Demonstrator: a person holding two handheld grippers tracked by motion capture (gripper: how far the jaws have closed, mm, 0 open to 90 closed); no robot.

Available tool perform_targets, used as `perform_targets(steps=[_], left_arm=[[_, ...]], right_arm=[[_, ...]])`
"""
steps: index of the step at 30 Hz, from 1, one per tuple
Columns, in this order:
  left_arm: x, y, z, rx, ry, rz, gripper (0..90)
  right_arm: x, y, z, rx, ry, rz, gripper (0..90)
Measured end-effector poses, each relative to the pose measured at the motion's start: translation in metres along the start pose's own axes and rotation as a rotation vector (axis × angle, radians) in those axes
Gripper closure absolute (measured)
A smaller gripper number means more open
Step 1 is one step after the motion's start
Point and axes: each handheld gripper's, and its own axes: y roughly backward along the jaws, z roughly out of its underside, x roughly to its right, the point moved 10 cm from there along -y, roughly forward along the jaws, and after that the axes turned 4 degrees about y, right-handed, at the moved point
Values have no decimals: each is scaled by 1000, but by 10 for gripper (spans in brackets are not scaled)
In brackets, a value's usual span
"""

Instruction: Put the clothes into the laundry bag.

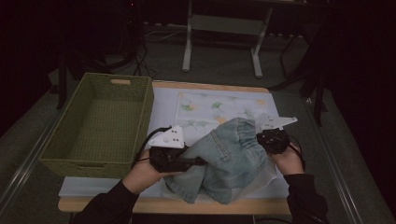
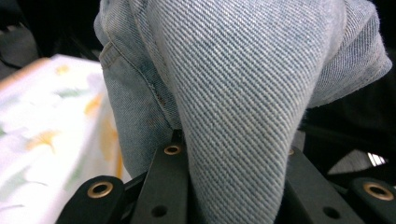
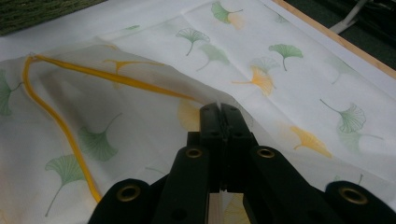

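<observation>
- On the table's near half, a pair of light-blue denim jeans (image 1: 223,161) lies bunched on a white bag printed with ginkgo leaves (image 1: 219,108).
- Left gripper (image 1: 198,162) clamps a thick fold of the denim (image 2: 233,116) between its jaws.
- Right gripper (image 3: 225,114) has its jaws pressed together on the bag's thin edge (image 3: 140,116), beside its yellow-trimmed opening.
- A green woven basket (image 1: 142,119) stands to the left of the jeans.

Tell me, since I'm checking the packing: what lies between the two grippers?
In the high view, the bunched denim jeans lie between the left gripper and the right gripper.
</observation>
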Motion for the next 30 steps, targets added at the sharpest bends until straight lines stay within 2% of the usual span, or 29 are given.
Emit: perform_targets(steps=[1, 3, 4, 5, 6, 8, 9, 12, 17, 19, 20, 21, 22, 24, 29, 30], left_arm=[[2, -5, 6, -22, 2, 11, 781], [3, -8, 11, -31, 6, 17, 781], [5, -14, 19, -56, 10, 31, 781], [5, -14, 19, -56, 10, 31, 781], [5, -18, 29, -93, 18, 46, 781], [5, -20, 34, -111, 17, 44, 781], [5, -24, 41, -147, 19, 49, 781], [5, -31, 51, -202, 11, 55, 780], [1, -45, 61, -266, 35, 39, 779], [-3, -49, 64, -278, 60, 30, 779], [-7, -51, 66, -284, 87, 27, 780], [-7, -51, 66, -284, 87, 27, 779], [-12, -53, 65, -283, 102, 8, 779], [-16, -51, 60, -274, 106, -5, 779], [-25, -43, 37, -200, 104, -53, 778], [-26, -43, 34, -195, 102, -50, 778]], right_arm=[[1, 0, 0, 4, 0, 1, 895], [2, 1, 0, 4, 0, 1, 894], [2, 3, -2, 15, -6, -2, 894], [2, 3, -2, 15, -6, -2, 894], [4, 5, -3, 21, -15, 6, 894], [4, 6, -3, 27, -19, 6, 895], [5, 8, -5, 35, -23, 7, 894], [5, 12, -10, 54, -23, 16, 894], [0, 17, -20, 70, -1, 20, 894], [-2, 18, -22, 75, 8, 17, 894], [-3, 19, -22, 73, 12, 19, 894], [-3, 19, -22, 74, 13, 17, 894], [-4, 19, -22, 72, 15, 15, 894], [-4, 19, -20, 66, 21, 20, 894], [-5, 20, -18, 71, 20, 17, 895], [-5, 20, -18, 75, 22, 21, 894]])
